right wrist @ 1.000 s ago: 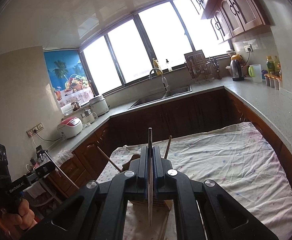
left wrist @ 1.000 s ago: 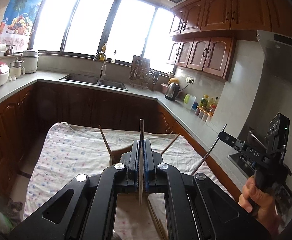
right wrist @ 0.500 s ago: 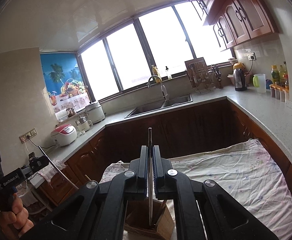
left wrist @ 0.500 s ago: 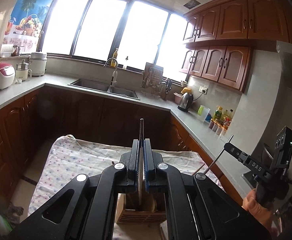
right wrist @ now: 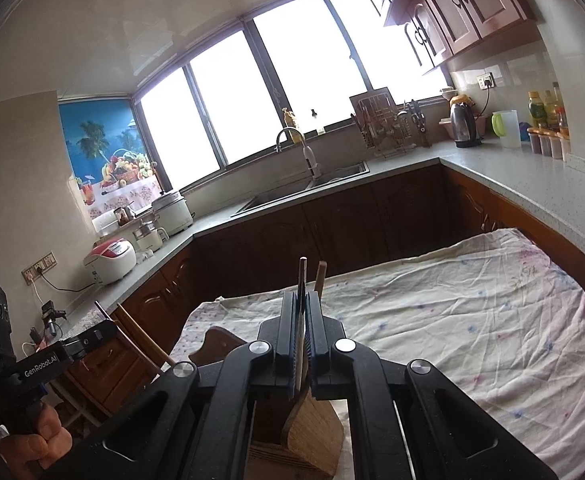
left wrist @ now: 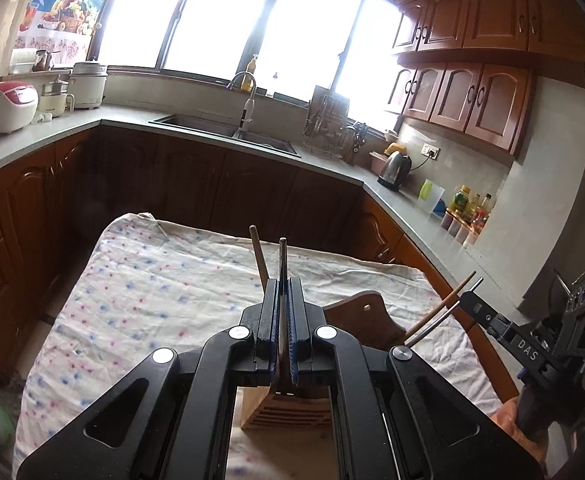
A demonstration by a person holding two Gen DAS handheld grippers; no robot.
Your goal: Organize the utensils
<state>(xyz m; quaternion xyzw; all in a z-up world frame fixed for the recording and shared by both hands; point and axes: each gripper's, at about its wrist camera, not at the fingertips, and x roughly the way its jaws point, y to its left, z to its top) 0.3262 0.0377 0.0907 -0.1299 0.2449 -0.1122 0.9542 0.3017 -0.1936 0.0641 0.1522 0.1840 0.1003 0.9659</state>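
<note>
My left gripper point(left wrist: 282, 286) is shut on a thin metal utensil handle point(left wrist: 282, 256) that stands upright between the pads. My right gripper point(right wrist: 302, 300) is shut on another thin metal utensil handle point(right wrist: 302, 276). A wooden utensil holder point(left wrist: 288, 408) with slats sits on the cloth right under both grippers; it also shows in the right wrist view point(right wrist: 316, 428). Wooden chopsticks point(left wrist: 258, 254) stick up from the holder. The right gripper shows at the right edge of the left wrist view point(left wrist: 476, 280), the left one at the left edge of the right wrist view point(right wrist: 98, 306).
A table with a flowered cloth point(left wrist: 152, 288) stretches ahead. Dark wooden cabinets and a grey counter point(left wrist: 332, 164) with sink point(left wrist: 220, 128), kettle point(left wrist: 394, 166) and bottles point(left wrist: 466, 210) ring the table. Rice cookers point(left wrist: 6, 106) stand at the left.
Both grippers have tipped down and shifted over the holder, which now shows below the fingers. The chopsticks again show beside the held handles. Both stay shut.
</note>
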